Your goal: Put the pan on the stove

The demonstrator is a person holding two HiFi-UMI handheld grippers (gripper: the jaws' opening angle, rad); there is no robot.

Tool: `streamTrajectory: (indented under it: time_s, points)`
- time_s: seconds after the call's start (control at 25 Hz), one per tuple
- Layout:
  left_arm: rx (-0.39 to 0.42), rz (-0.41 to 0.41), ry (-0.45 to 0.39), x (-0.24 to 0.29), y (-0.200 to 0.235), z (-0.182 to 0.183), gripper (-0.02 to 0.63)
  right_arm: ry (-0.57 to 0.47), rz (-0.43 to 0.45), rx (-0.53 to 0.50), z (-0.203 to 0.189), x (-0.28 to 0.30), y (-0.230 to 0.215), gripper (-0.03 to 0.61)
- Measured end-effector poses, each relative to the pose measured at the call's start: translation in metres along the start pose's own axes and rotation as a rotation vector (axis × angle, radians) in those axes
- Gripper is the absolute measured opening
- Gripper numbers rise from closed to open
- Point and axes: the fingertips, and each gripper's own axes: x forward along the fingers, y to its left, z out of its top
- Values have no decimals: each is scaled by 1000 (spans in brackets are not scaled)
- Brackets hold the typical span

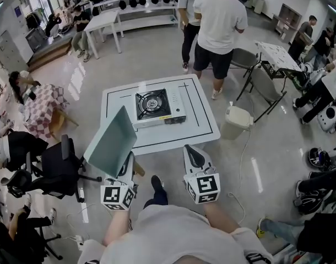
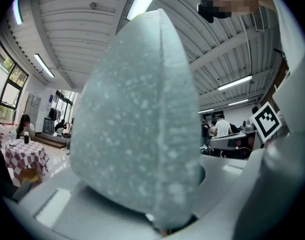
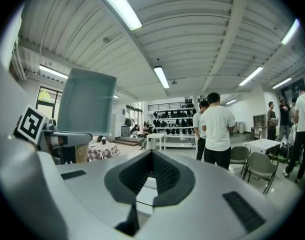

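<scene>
1. The left hand-held gripper (image 1: 125,166) is clamped on the lower edge of the pale green square pan (image 1: 112,141). It holds the pan tilted up in the air, by the near left corner of the table (image 1: 204,126).
2. The stove (image 1: 157,106) sits mid-table, well apart from the pan.
3. The right hand-held gripper (image 1: 193,156) is at the table's near edge, its jaws drawn together with nothing between them.

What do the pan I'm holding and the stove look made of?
Pan: pale grey-green, matte, white-speckled, likely a stone-style coating over metal, though the base is unconfirmed. Stove: pale smooth casing, probably painted sheet metal; its dark burner grate looks like cast or enamelled metal.
</scene>
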Motion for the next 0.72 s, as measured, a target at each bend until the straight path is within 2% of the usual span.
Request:
streamTrajectory:
  time_s: [0.24,0.48,0.72]
  points:
    - [11,-69,-37,73,39,-6,121,17,-38,-8,0,82,-21,9]
    - [21,-107,-34,147,90,0,121,21,-76,-1,14,166,-37,9]
    - [39,-125,-38,195,130,1,121,11,-105,-11,29,217,-49,9]
